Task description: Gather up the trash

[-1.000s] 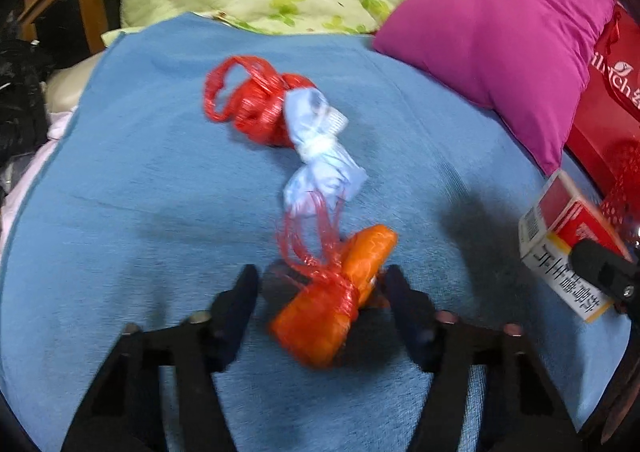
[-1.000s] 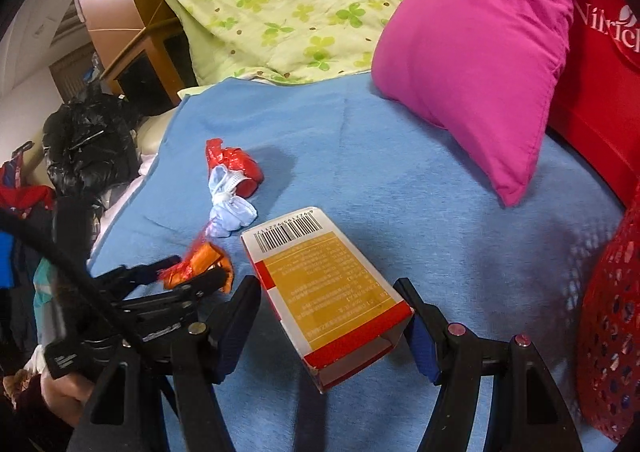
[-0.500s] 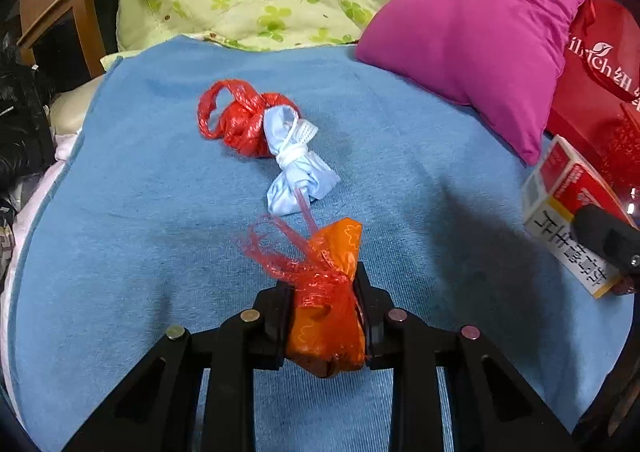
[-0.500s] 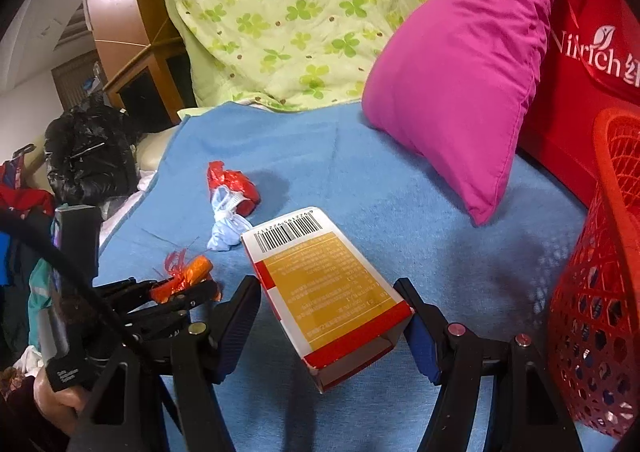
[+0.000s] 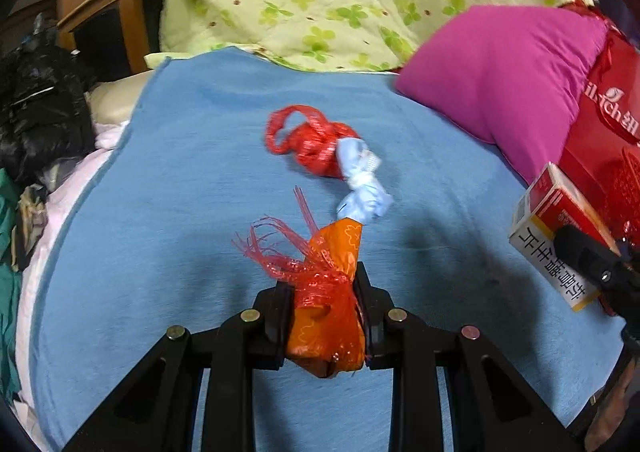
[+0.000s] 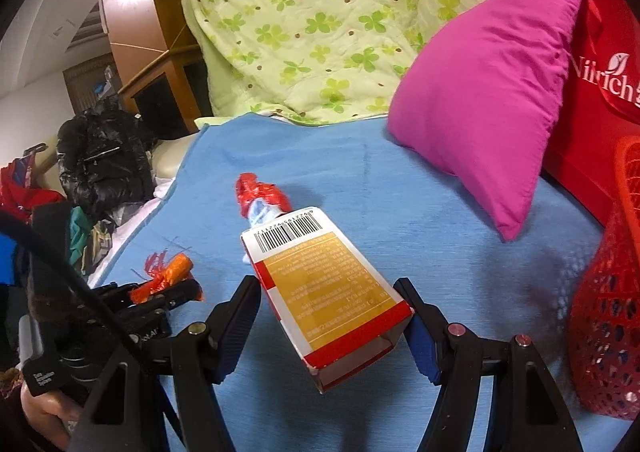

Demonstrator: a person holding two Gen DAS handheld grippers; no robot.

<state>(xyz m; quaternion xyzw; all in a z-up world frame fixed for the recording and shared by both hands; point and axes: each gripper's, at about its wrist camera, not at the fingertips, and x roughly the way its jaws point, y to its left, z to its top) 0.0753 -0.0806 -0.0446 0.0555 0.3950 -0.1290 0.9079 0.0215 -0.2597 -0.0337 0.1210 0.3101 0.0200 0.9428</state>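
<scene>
Left claw (image 5: 322, 322): clamped on orange wrapper (image 5: 328, 316), raised above blue blanket (image 5: 180, 191).
Right claw (image 6: 332, 326): gripping carton (image 6: 320, 292) by its sides.
Red basket (image 6: 608, 316): right of carton.
Red bag (image 5: 308, 141), pale-blue wad (image 5: 362, 187): touching, on blanket.

From my feed I see a blue blanket (image 5: 168, 187) spread flat, with a green clover-print quilt (image 6: 320, 23) heaped along its far edge. A magenta pillow (image 5: 500, 79) rests on the blanket's right side, touching a red bag with white lettering (image 6: 592, 99) behind it. Off the left edge sits a black puffy jacket (image 6: 100, 163) beside wooden furniture (image 6: 136, 11).
</scene>
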